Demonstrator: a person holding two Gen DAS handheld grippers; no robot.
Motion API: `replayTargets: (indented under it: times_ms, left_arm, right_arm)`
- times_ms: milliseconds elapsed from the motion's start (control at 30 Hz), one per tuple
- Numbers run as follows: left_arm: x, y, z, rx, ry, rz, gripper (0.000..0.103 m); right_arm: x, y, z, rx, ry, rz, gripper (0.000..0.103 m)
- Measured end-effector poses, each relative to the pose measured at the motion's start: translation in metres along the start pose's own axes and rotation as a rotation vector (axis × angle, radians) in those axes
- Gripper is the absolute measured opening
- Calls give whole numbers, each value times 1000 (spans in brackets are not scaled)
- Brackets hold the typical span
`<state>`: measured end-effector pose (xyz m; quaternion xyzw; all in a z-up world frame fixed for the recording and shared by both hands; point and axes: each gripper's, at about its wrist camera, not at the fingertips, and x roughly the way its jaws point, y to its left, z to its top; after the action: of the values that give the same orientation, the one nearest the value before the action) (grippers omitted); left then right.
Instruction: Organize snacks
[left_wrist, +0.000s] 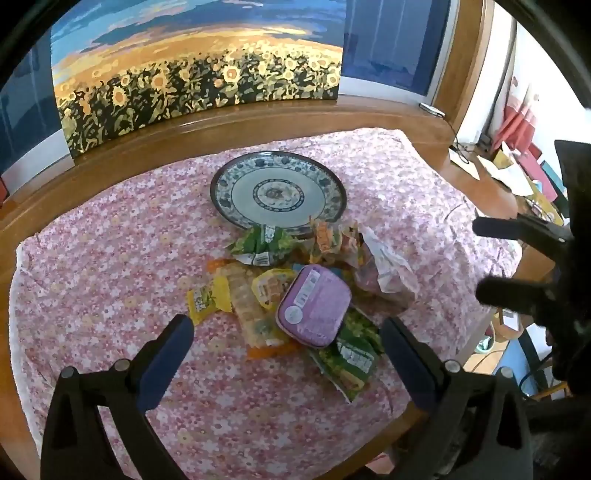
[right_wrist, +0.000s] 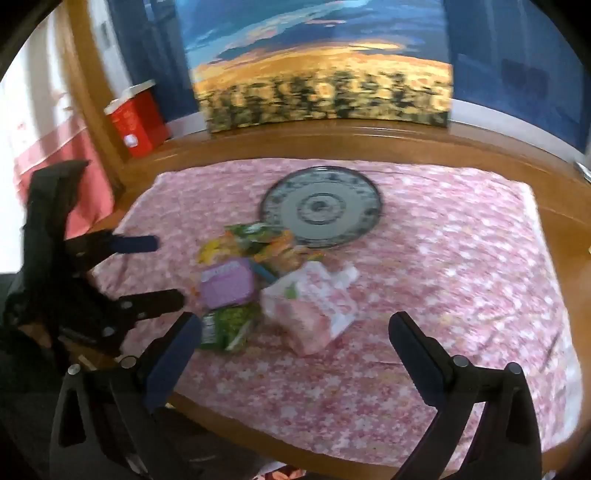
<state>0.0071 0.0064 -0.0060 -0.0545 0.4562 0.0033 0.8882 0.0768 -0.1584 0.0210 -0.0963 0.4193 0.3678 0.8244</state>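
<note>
A pile of snack packets lies on the pink floral cloth (left_wrist: 110, 258) in front of a blue-and-white patterned plate (left_wrist: 279, 192). On top sits a purple tub (left_wrist: 314, 304), with green packets (left_wrist: 351, 354), a yellow packet (left_wrist: 207, 297), an orange packet (left_wrist: 325, 236) and a pink-white bag (left_wrist: 384, 273) around it. My left gripper (left_wrist: 286, 339) is open and empty, just above the near side of the pile. My right gripper (right_wrist: 295, 332) is open and empty, near the pink-white bag (right_wrist: 314, 306); the plate (right_wrist: 321, 206) is empty behind. Each gripper shows in the other's view.
The cloth covers a round wooden table (left_wrist: 369, 125). A sunflower painting (left_wrist: 195, 66) leans at the back. A red box (right_wrist: 136, 122) stands at the back left. Cluttered papers and boxes (left_wrist: 517, 173) lie off the right edge.
</note>
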Motion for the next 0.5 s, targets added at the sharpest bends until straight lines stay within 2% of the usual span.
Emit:
replayTargets:
  times_ms: [167,500]
  left_arm:
    - [-2,1,4,-4,-10,8,103]
    - [-2,2,5,-10,-25,6,103]
  right_arm:
    - [1,-12,1,63,4,41,103]
    - [7,-2,3,19,17,53,103]
